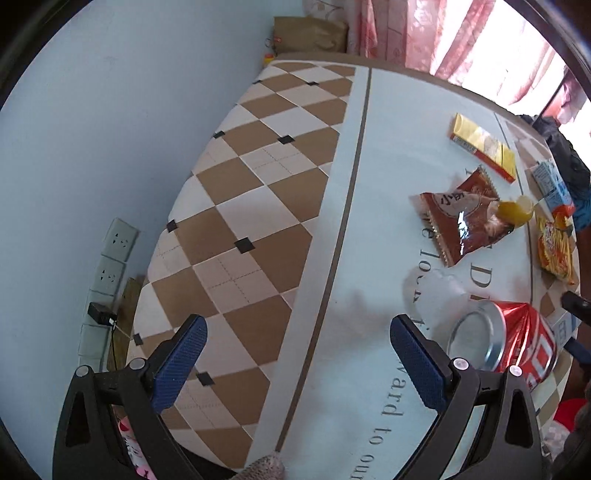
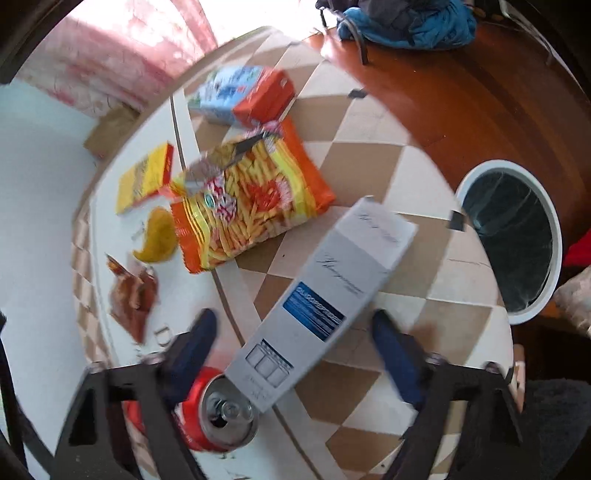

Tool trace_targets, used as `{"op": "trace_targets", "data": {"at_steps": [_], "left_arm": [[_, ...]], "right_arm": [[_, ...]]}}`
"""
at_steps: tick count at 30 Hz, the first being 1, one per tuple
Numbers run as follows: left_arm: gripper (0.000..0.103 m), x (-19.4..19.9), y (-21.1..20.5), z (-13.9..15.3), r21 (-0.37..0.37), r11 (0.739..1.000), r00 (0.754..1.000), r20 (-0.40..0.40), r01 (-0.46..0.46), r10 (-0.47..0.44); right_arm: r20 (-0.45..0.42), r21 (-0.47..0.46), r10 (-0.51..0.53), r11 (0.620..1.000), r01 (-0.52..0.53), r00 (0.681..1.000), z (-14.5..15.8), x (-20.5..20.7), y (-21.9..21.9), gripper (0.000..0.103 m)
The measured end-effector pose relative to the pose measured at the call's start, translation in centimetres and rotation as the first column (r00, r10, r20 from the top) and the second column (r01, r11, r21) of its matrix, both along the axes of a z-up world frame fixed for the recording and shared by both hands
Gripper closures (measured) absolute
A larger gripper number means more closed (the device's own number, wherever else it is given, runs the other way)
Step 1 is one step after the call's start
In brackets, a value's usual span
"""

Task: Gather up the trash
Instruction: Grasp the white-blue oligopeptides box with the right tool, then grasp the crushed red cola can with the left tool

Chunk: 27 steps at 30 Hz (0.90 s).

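Observation:
Trash lies on a table with a diamond-pattern cloth (image 1: pixel 258 206). A crushed red can (image 1: pixel 517 339) lies on its side just right of my open left gripper (image 1: pixel 299 332), whose blue pads hold nothing. In the right wrist view the same red can (image 2: pixel 218 410) sits low, beside a long grey carton (image 2: pixel 328 299) that lies between the spread fingers of my open right gripper (image 2: pixel 295 328). Farther off lie an orange fries bag (image 2: pixel 251 199), a brown snack bag (image 1: pixel 461 218), a yellow box (image 1: pixel 484 146), a blue-and-red carton (image 2: pixel 243 96) and a yellow peel-like scrap (image 2: pixel 159 236).
A white-rimmed bin (image 2: pixel 513 236) with a dark liner stands on the wooden floor past the table's right edge. Blue clothing (image 2: pixel 406 22) lies on the floor beyond. A wall with sockets (image 1: pixel 114 258) runs along the table's left side. Pink curtains (image 1: pixel 443 29) hang at the back.

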<state>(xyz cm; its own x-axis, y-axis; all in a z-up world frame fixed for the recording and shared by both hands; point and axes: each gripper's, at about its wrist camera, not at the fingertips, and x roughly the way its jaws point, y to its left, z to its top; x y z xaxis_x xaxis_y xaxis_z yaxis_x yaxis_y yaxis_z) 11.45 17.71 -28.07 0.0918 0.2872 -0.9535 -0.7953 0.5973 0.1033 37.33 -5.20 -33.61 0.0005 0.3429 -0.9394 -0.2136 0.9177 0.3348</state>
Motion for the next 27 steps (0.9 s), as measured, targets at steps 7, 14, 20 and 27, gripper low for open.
{"op": "trace_targets", "data": {"at_steps": [7,14,20,27], "left_arm": [[0.002,3.7,-4.5,3.2,0.111,0.927,0.931,0.019,0.359,-0.363],[0.002,8.2,-13.9,3.7,0.117,0.495,0.508,-0.160,0.861,-0.846],[0.002,10.3,-17.3,0.2,-0.035,0.321,0.307,-0.215,0.946,-0.927],[0.003,11.6,-18.5,-3.8,-0.088,0.277,0.239,-0.303,0.957,-0.923]], "right_arm": [[0.087,-0.097,0.183,0.980,-0.175,0.979,0.8,-0.8,-2.4,0.055],[-0.020,-0.074,0.237,0.968,-0.238,0.971,0.0,-3.0,-9.5,0.059],[0.001,-0.059,0.253,0.966,-0.252,0.968,-0.2,-5.0,-10.2,0.059],[0.004,-0.053,0.260,0.964,-0.259,0.966,-0.1,-5.7,-10.1,0.059]]}}
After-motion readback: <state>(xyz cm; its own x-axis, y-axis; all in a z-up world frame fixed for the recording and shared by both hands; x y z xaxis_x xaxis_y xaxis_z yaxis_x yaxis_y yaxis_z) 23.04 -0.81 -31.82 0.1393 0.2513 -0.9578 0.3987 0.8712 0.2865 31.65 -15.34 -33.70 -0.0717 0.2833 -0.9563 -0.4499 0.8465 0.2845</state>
